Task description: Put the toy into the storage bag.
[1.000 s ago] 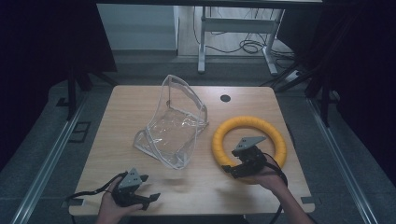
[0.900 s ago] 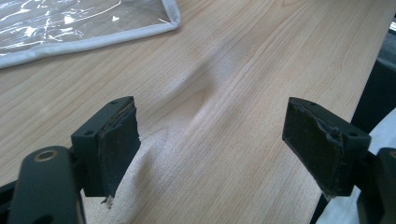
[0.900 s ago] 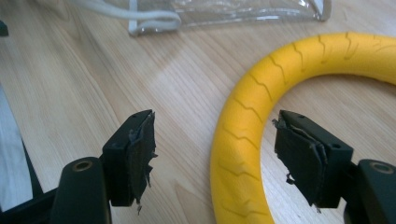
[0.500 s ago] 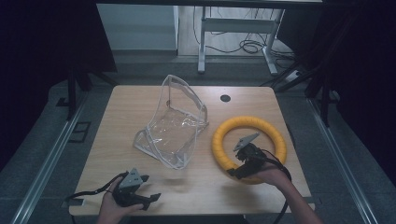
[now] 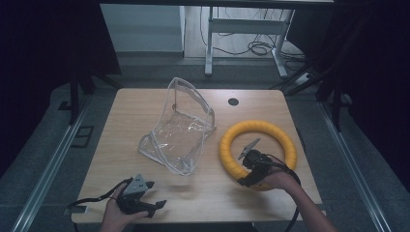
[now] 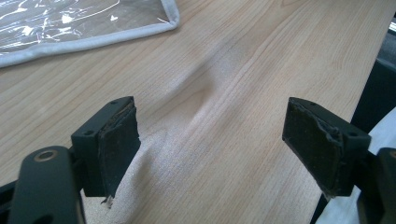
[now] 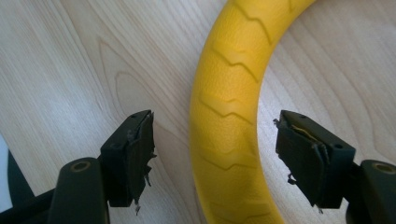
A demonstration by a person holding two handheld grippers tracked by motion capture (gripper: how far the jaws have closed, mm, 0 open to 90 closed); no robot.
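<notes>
A yellow ring [image 5: 258, 126] with chevron grooves lies flat on the right half of the wooden table [image 5: 125, 111]. My right gripper [image 5: 244, 170] is low over the ring's near left arc. In the right gripper view it [image 7: 215, 154] is open and its jaws straddle the ring's band [image 7: 229, 116], with a gap of bare wood on each side. A clear plastic bag [image 5: 179, 130] with a pale trim stands crumpled at the table's middle. My left gripper [image 5: 155, 194] rests near the front left edge. It [image 6: 210, 140] is open over bare wood, with the bag's corner [image 6: 70, 23] farther ahead.
A small black round hole [image 5: 233, 101] sits in the tabletop at the back, right of centre. The front edge of the table lies just under both hands. A desk frame and cables [image 5: 251, 46] stand on the floor behind the table.
My right gripper has sunk a little onto the ring's near arc and tilted, so its grey top plate now shows edge-on. The left gripper, the bag and the ring have stayed put.
</notes>
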